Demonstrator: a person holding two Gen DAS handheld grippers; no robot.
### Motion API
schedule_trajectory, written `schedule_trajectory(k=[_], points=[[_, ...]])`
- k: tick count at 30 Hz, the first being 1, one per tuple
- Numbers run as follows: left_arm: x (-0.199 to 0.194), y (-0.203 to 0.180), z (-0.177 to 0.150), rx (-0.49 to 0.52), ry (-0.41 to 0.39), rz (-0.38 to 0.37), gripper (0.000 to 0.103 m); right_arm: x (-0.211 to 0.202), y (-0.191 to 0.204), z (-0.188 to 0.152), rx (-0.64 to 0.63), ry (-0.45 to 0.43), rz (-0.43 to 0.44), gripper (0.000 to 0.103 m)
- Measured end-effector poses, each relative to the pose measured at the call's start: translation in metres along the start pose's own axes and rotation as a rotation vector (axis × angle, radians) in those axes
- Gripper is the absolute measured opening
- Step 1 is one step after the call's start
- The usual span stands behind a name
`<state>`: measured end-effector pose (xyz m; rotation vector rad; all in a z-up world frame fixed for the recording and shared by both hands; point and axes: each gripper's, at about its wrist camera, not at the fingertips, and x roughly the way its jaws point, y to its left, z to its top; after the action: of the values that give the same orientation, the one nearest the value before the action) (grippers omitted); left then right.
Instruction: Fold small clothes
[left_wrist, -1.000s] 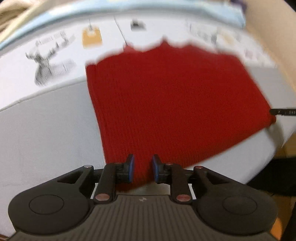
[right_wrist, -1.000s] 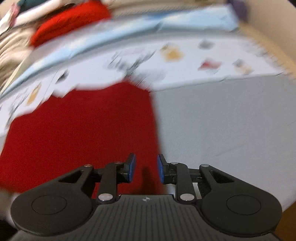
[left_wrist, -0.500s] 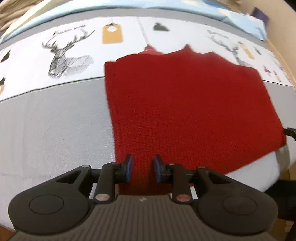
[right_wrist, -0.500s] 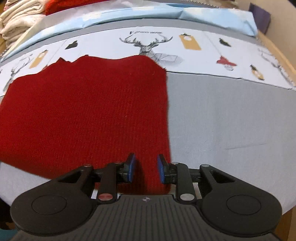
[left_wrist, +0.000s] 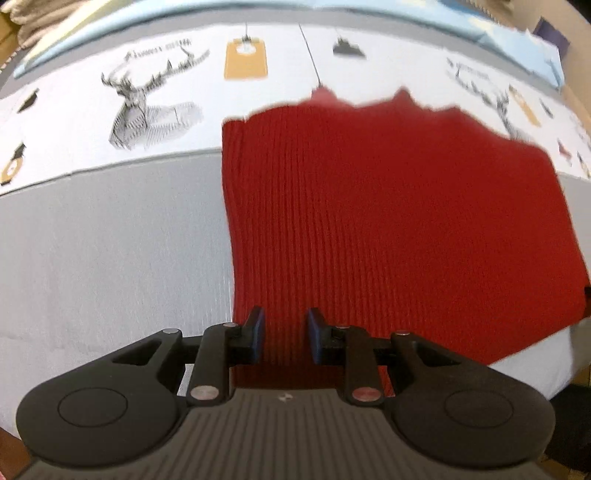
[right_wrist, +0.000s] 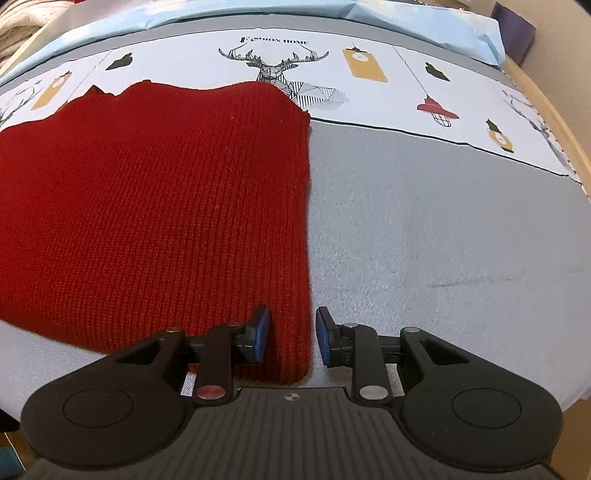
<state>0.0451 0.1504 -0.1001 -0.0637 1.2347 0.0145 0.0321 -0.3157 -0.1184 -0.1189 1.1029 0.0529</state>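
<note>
A red knit garment (left_wrist: 388, 221) lies flat and folded into a rough rectangle on the grey bed sheet (left_wrist: 110, 258). My left gripper (left_wrist: 285, 317) points down over its near left corner. The blue pads stand a little apart, with cloth showing under the gap and nothing pinched. In the right wrist view the same red garment (right_wrist: 166, 203) fills the left half. My right gripper (right_wrist: 292, 315) hovers over its near right corner, the jaws slightly apart and straddling the garment's right edge without squeezing it.
Beyond the garment a white printed band with deer and lamps (right_wrist: 273, 66) crosses the sheet, and a light blue cloth (right_wrist: 332, 11) lies behind it. Folded beige fabric (right_wrist: 14, 26) sits at the far left. A wooden bed edge (right_wrist: 554, 110) runs along the right.
Both views have rolled from tilted and blurred to nearly level over the garment's near corners. The garment lies where it was, and both pairs of jaws keep about the same small gap.
</note>
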Motion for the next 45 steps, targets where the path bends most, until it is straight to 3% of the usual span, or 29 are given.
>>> schedule_trajectory(k=[8,16,18,19,21,25,29,32,34,37,38,40,42,45], points=[[-0.057,0.021,0.005,-0.088,-0.181,-0.029,0.028,-0.019,0.018,0.01,0.005,-0.066,-0.025,0.029],[-0.104,0.083,-0.009,-0.205,-0.301,-0.031,0.029,-0.056,0.085,0.006,-0.011,-0.236,0.023,0.029],[-0.111,0.098,-0.015,-0.227,-0.32,-0.024,0.029,-0.062,0.111,-0.002,-0.019,-0.267,0.063,0.026],[-0.114,0.105,-0.019,-0.236,-0.326,-0.023,0.029,-0.064,0.126,-0.006,-0.017,-0.279,0.091,0.018],[-0.123,0.119,-0.027,-0.246,-0.338,-0.016,0.029,-0.067,0.159,-0.012,-0.019,-0.297,0.136,0.013],[-0.131,0.147,-0.04,-0.28,-0.357,-0.013,0.029,-0.071,0.239,-0.021,-0.075,-0.327,0.251,0.014],[-0.136,0.178,-0.05,-0.348,-0.37,-0.017,0.029,-0.073,0.325,-0.03,-0.231,-0.35,0.366,0.014],[-0.138,0.196,-0.056,-0.396,-0.371,-0.02,0.029,-0.069,0.381,-0.039,-0.366,-0.346,0.427,0.027],[-0.139,0.203,-0.057,-0.409,-0.37,-0.017,0.029,-0.062,0.415,-0.048,-0.469,-0.332,0.403,0.05],[-0.138,0.207,-0.057,-0.412,-0.367,-0.014,0.029,-0.042,0.445,-0.059,-0.588,-0.313,0.283,0.05],[-0.138,0.208,-0.057,-0.41,-0.367,-0.015,0.029,-0.035,0.45,-0.059,-0.608,-0.304,0.235,0.049],[-0.136,0.206,-0.055,-0.404,-0.367,-0.012,0.029,-0.022,0.447,-0.056,-0.601,-0.297,0.189,0.037],[-0.136,0.205,-0.054,-0.402,-0.366,-0.008,0.029,-0.017,0.443,-0.051,-0.587,-0.299,0.202,0.034],[-0.134,0.201,-0.051,-0.411,-0.361,-0.004,0.029,-0.017,0.444,-0.05,-0.631,-0.301,0.212,0.023]])
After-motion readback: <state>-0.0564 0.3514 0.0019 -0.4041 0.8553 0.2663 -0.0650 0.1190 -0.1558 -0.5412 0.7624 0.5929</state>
